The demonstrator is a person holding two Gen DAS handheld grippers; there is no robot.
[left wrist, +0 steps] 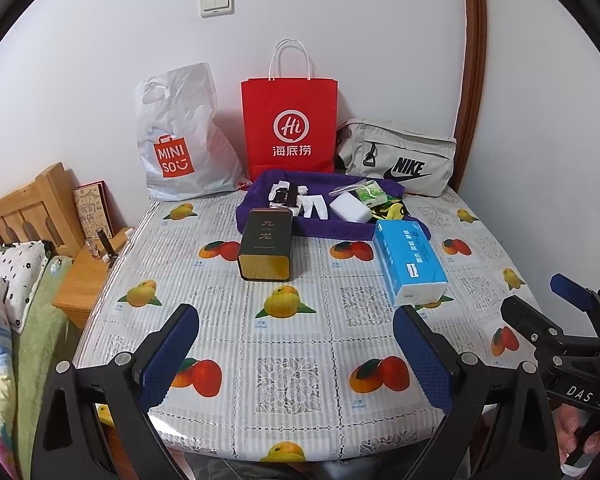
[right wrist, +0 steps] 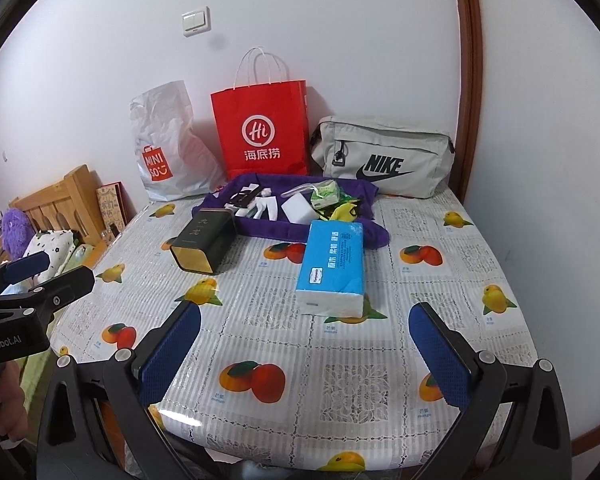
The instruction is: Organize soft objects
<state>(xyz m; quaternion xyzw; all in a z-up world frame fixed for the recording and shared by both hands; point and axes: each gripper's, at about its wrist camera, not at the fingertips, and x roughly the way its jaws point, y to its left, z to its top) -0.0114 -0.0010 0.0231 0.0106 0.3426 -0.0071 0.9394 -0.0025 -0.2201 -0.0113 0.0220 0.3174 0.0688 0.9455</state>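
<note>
Left wrist view: left gripper (left wrist: 296,354) hangs over the desk's (left wrist: 300,332) near edge, jaws spread wide, holding nothing. The blue tissue pack (left wrist: 410,262) lies ahead to the right, just beside the purple cloth (left wrist: 324,232).

Right wrist view: right gripper (right wrist: 305,356) likewise has jaws spread, tissue pack (right wrist: 332,266) straight ahead.

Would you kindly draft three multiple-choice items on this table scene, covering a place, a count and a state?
1. The blue tissue pack lies where?
A. inside the red paper bag
B. on the fruit-print tablecloth
C. on the bed

2. How many bags stand against the wall?
A. three
B. one
C. five

3. The left gripper is:
A. shut on the dark tin
B. shut, holding nothing
C. open

Answers: B, it rests flat before the purple cloth; A, white plastic, red paper, grey zipped; C, fingers spread, nothing between.
</note>
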